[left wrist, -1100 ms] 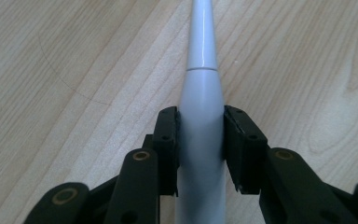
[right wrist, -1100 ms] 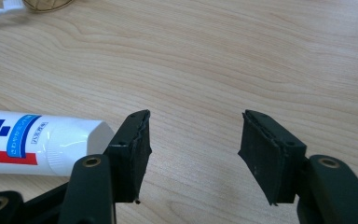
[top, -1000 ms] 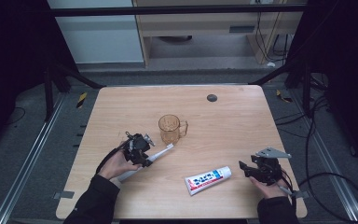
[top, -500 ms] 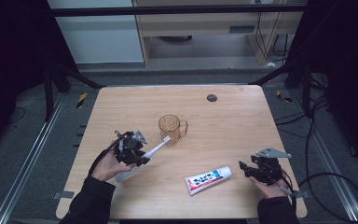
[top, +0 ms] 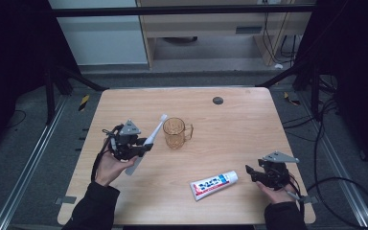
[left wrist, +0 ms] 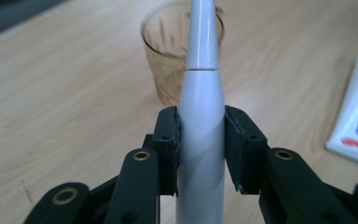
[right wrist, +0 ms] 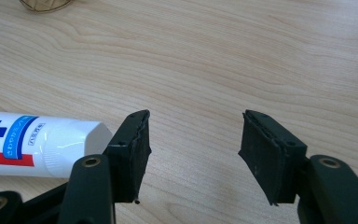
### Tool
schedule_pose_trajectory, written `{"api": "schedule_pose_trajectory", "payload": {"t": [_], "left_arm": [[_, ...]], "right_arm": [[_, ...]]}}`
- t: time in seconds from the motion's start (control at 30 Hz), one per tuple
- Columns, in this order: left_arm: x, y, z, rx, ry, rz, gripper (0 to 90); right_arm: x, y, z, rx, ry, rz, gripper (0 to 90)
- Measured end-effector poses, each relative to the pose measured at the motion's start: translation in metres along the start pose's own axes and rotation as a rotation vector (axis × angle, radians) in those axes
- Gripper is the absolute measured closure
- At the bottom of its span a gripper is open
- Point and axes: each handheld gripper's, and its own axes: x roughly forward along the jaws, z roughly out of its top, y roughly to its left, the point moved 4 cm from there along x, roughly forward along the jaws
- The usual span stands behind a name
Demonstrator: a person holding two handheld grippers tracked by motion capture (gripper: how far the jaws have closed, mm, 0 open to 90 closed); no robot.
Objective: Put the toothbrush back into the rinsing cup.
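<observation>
Toothbrush (top: 146,143) has risen off the desk (top: 239,120), clamped in left tongs (top: 141,147), head tilted toward one o'clock, nearing the mug (top: 175,132). Right tongs (top: 255,173) rest open, empty, beside the toothpaste (top: 214,184).

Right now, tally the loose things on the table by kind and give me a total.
Toothbrush: 1, white, held in the left tool
Cup: 1, amber, see-through, with a handle
Toothpaste tube: 1, white with blue and red print
Total: 3
</observation>
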Motion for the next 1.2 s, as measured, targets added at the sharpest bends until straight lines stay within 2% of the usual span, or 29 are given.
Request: {"api": "schedule_pose_trajectory", "payload": {"t": [0.13,0.3,0.43,0.6,0.73,0.87,1.2], "left_arm": [[-0.007,0.006,0.008,-0.046,-0.088,0.070,66.9],[-0.014,0.016,0.019,-0.106,-0.182,0.132,66.9],[-0.011,0.018,0.027,-0.127,-0.244,0.179,66.9],[-0.005,0.019,0.039,-0.124,-0.297,0.209,66.9],[-0.002,0.022,0.049,-0.154,-0.343,0.224,66.9],[0.003,0.023,0.057,-0.157,-0.372,0.242,66.9],[0.014,0.024,0.076,-0.179,-0.446,0.256,66.9]], "right_arm": [[0.000,0.000,0.000,0.005,-0.005,-0.004,41.4],[0.001,0.000,0.000,-0.004,-0.011,-0.013,40.7],[0.000,0.000,0.000,0.001,-0.016,-0.016,40.3],[0.000,-0.001,0.000,-0.005,-0.031,-0.024,38.8],[0.000,-0.002,0.000,-0.007,-0.039,-0.023,38.5],[0.000,-0.002,0.000,-0.008,-0.037,-0.026,37.7],[0.002,-0.001,-0.002,-0.005,-0.033,-0.025,37.2]]}}
